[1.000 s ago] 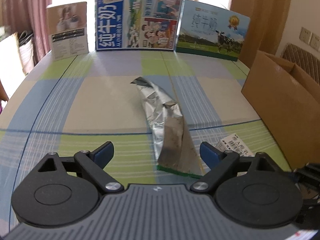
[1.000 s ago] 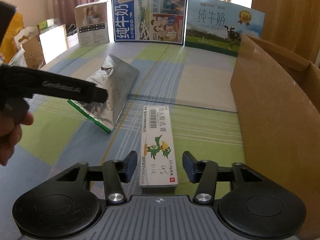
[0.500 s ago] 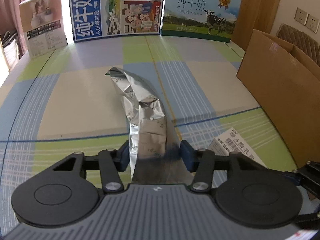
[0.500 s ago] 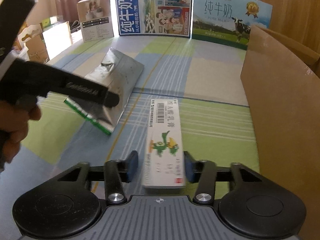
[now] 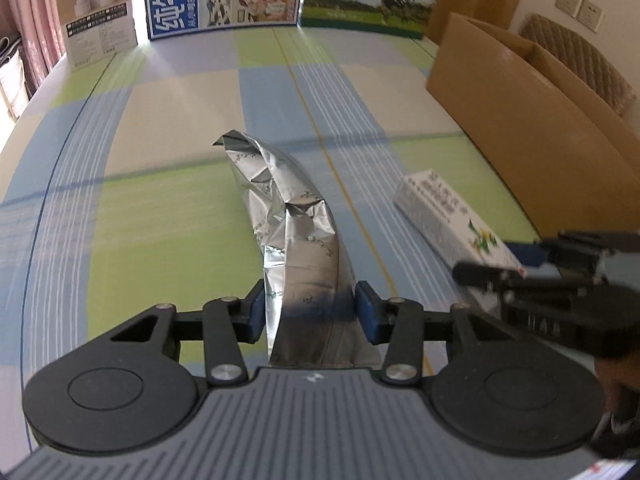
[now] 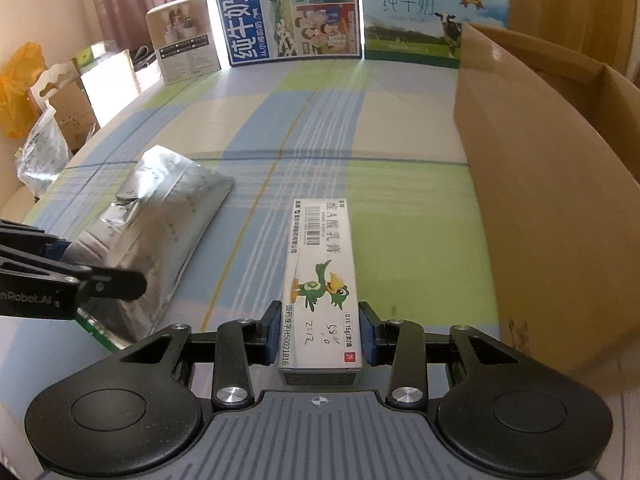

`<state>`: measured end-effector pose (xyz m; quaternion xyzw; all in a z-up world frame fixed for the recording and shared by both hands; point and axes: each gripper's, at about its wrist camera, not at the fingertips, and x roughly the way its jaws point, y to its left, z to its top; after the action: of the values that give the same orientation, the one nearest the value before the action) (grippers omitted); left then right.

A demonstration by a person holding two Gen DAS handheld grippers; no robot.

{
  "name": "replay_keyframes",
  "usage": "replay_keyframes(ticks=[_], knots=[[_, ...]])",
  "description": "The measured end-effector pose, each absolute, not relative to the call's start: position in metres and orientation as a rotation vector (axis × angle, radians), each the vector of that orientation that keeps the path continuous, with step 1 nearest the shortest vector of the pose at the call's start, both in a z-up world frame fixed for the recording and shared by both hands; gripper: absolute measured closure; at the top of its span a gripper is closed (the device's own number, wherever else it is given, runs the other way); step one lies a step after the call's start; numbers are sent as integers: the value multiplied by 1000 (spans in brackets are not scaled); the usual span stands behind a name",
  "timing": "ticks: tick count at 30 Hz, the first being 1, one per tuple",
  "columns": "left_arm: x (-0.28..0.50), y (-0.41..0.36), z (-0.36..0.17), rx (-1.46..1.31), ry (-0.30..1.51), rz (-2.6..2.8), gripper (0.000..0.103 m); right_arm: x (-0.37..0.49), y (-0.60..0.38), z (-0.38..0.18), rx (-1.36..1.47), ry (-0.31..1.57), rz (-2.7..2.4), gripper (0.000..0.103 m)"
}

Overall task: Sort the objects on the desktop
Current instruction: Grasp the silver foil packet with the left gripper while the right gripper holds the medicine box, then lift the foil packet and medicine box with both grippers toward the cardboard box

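Observation:
A crumpled silver foil bag (image 5: 296, 232) lies on the checked tablecloth and runs away from the camera in the left wrist view. My left gripper (image 5: 310, 312) has the bag's near end between its blue pads, which press on it while the jaws are still closing. To the right lies a long white ointment box with a green bird picture (image 6: 320, 264). My right gripper (image 6: 320, 334) is shut on the near end of that box. The right wrist view also shows the foil bag (image 6: 160, 232) with the left gripper (image 6: 88, 266) on it.
An open brown cardboard box (image 6: 540, 200) stands along the right side of the table. Milk cartons and display boards (image 6: 288, 12) line the far edge, with a small white carton (image 6: 184, 40) at the far left. Bags and boxes (image 6: 44, 120) sit beyond the left edge.
The left gripper's jaws went from wide open beside the foil bag to closed on its near end. The right gripper closed on the ointment box. Both views have shifted slightly.

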<state>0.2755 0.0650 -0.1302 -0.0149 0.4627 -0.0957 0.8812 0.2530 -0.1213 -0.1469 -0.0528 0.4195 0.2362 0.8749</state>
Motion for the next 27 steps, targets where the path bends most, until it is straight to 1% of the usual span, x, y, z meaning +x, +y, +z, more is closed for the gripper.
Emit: replay_keyframes(ticks=[2, 3, 4, 5, 6, 10, 17, 23, 27], knots=[[265, 65, -128, -36, 977, -203, 62, 248, -123, -144, -116, 870, 496, 65], [261, 66, -127, -39, 980, -202, 58, 247, -122, -143, -126, 861, 495, 60], [260, 67, -126, -42, 980, -200, 54, 246, -121, -142, -134, 851, 493, 51], [259, 68, -125, -44, 977, -198, 48, 247, -120, -141, -139, 843, 493, 48], [261, 69, -124, -44, 973, -194, 45, 247, -120, -140, -143, 834, 495, 45], [276, 73, -120, -52, 963, -172, 45, 250, -116, -143, -162, 821, 497, 44], [308, 68, -132, -37, 1015, -178, 45, 258, -113, -151, -159, 832, 495, 44], [322, 61, -146, -5, 1081, -205, 46, 261, -106, -155, -168, 829, 507, 44], [323, 57, -149, 28, 1085, -203, 46, 262, -105, -157, -168, 835, 509, 44]])
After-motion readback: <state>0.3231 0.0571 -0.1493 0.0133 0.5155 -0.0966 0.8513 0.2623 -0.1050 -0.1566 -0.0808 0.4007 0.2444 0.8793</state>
